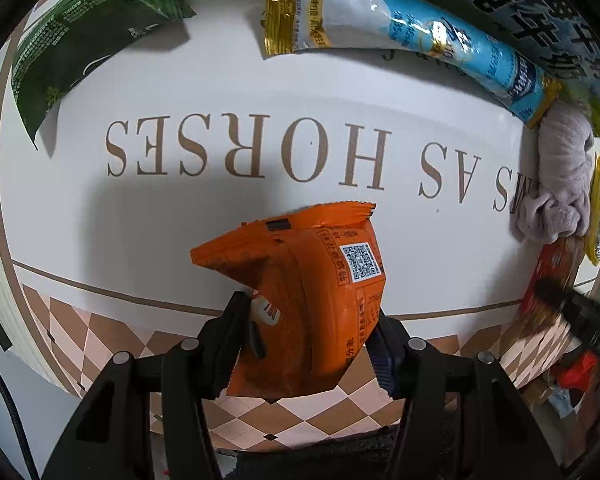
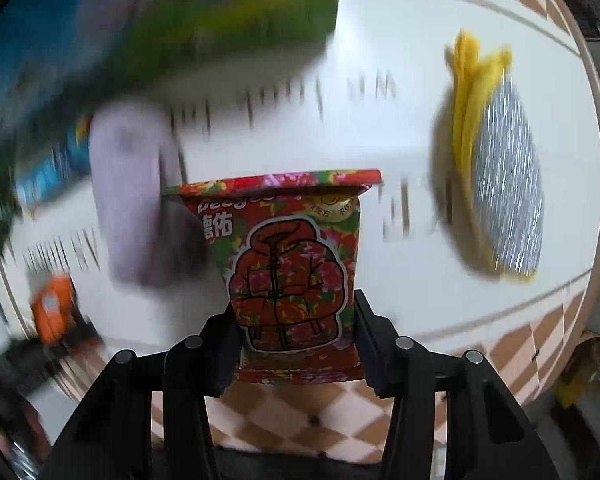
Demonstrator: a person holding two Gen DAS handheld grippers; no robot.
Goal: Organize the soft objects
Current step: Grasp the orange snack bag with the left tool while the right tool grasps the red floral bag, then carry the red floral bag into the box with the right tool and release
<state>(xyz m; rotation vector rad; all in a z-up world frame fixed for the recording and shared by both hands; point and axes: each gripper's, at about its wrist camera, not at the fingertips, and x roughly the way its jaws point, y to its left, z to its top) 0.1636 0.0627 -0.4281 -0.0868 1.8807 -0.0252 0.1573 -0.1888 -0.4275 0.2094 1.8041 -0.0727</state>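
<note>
My left gripper (image 1: 310, 320) points down at the table and is shut on an orange snack packet (image 1: 300, 300), its pads pressing both sides. My right gripper (image 2: 296, 312) is shut on a red floral packet (image 2: 292, 264), which stays sharp while the scene behind it blurs. In the left wrist view the red packet (image 1: 552, 280) shows at the right edge with the right gripper's dark finger (image 1: 572, 312) on it. In the right wrist view the orange packet (image 2: 54, 308) is a blur at the far left.
A white round table top (image 1: 180, 208) with brown lettering has a checkered rim. On it lie a green packet (image 1: 80, 32), a blue-and-white stick pack (image 1: 400, 28), a large blue bag (image 1: 540, 12), a crumpled grey cloth (image 1: 560, 184) and a yellow-and-silver pouch (image 2: 500, 184).
</note>
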